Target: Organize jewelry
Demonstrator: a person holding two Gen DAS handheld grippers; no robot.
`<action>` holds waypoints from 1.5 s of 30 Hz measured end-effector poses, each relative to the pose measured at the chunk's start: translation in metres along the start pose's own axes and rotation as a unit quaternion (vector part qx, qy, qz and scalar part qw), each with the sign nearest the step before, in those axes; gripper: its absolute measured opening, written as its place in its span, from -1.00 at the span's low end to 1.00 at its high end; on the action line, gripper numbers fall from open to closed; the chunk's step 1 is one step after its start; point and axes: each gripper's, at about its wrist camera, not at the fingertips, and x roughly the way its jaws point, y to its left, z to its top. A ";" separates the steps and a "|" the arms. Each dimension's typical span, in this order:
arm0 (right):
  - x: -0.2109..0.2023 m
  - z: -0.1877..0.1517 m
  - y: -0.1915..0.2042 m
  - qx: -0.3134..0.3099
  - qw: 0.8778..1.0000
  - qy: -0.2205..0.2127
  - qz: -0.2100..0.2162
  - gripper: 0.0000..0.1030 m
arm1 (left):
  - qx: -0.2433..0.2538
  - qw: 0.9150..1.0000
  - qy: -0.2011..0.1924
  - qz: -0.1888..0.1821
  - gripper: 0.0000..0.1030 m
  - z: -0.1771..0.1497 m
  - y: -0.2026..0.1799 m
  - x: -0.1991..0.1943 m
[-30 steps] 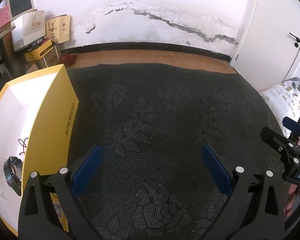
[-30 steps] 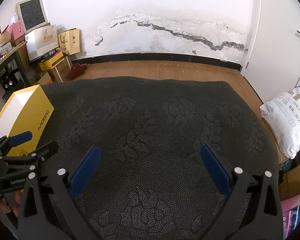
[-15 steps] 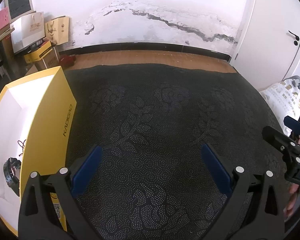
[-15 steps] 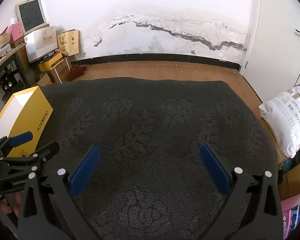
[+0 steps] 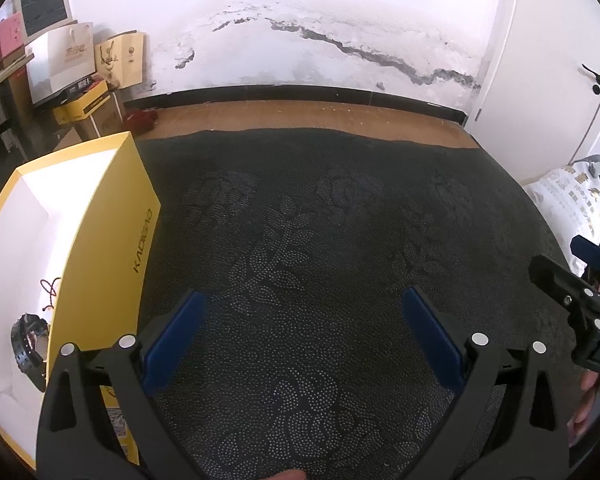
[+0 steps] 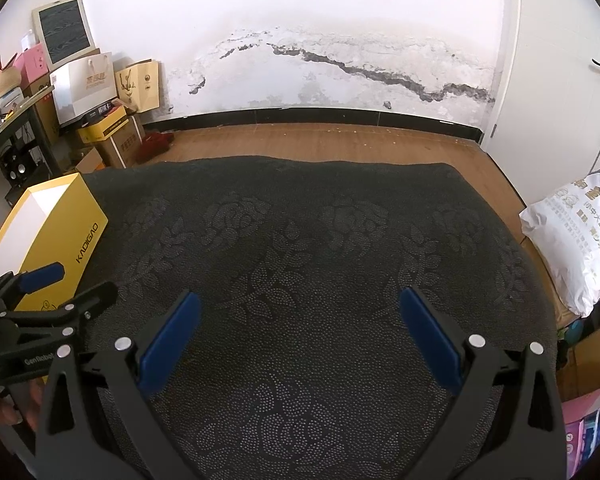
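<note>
The right gripper (image 6: 300, 312) hangs over a dark floral-patterned cloth (image 6: 300, 240), its blue-padded jaws spread wide with nothing between them. The left gripper (image 6: 56, 284) appears at the left edge, jaws apart, just in front of a yellow box (image 6: 64, 228). A white sack (image 6: 576, 236) lies at the right.

One yellow box (image 5: 112, 248), one black watch (image 5: 28, 344), one red cord (image 5: 49, 288), two grippers.
</note>
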 end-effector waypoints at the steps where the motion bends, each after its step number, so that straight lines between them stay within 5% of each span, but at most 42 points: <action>1: 0.000 0.000 0.000 0.000 1.000 0.000 0.000 0.87 | 0.000 1.000 0.000 0.000 0.88 0.000 0.000 0.000; 45: 0.003 0.002 0.007 -0.006 1.000 -0.001 0.002 0.87 | 0.004 1.000 0.006 0.002 0.88 -0.004 0.003 0.002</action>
